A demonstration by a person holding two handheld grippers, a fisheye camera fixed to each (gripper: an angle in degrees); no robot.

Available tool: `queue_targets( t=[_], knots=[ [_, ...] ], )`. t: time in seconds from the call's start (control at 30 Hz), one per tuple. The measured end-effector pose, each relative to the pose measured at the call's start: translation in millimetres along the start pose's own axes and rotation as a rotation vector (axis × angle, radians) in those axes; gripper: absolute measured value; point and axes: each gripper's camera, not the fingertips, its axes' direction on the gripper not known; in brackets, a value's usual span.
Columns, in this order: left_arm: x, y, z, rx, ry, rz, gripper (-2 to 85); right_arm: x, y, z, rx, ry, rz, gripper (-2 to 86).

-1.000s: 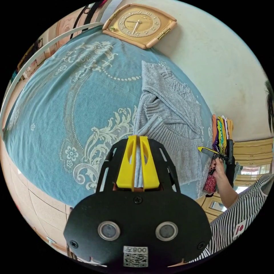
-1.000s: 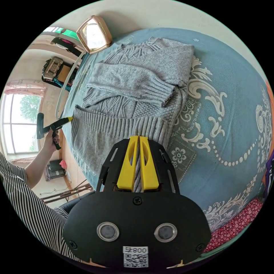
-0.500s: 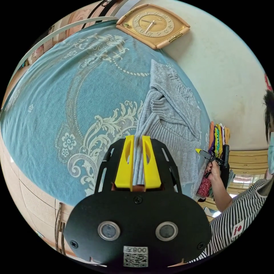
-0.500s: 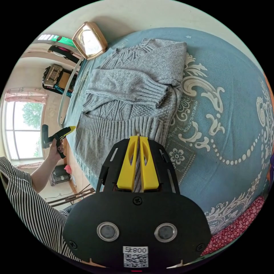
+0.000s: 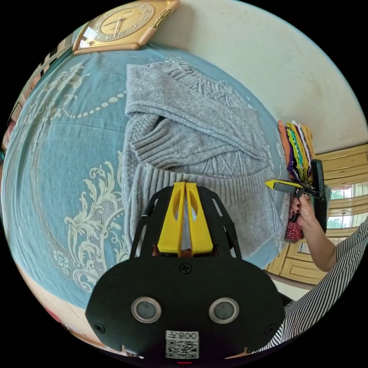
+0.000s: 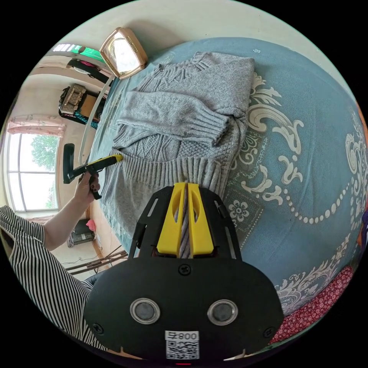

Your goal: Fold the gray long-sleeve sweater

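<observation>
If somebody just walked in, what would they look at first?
Probably the gray sweater, lying on the blue patterned bedspread with its sleeves crossed over its front. Both grippers, the left gripper and the right gripper, have yellow jaws pinching its ribbed hem. A gold clock leans against the wall behind.

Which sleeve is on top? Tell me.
The sleeve whose ribbed cuff ends toward the right tool; it crosses over the other sleeve.
</observation>
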Motion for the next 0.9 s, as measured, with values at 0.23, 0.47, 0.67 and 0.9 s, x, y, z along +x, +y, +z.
queue_targets(
  t=[0.23,0.47,0.67,0.9],
  knots=[
    [-8,8,8,0.021,0.018,-0.048,0.1,-16,24,-19,0.063,0.007,0.010,0.2],
    [27,23,19,0.016,0.082,0.103,0.1,-48,29,-1,0.034,-0.056,-0.113,0.1],
    [24,25,50,-0.015,-0.003,0.113,0.1,-74,26,42,-0.059,0.152,-0.212,0.0],
    [-17,45,51,0.005,0.130,-0.014,0.7,-51,37,32,-0.080,0.005,-0.144,0.1]
  ],
)
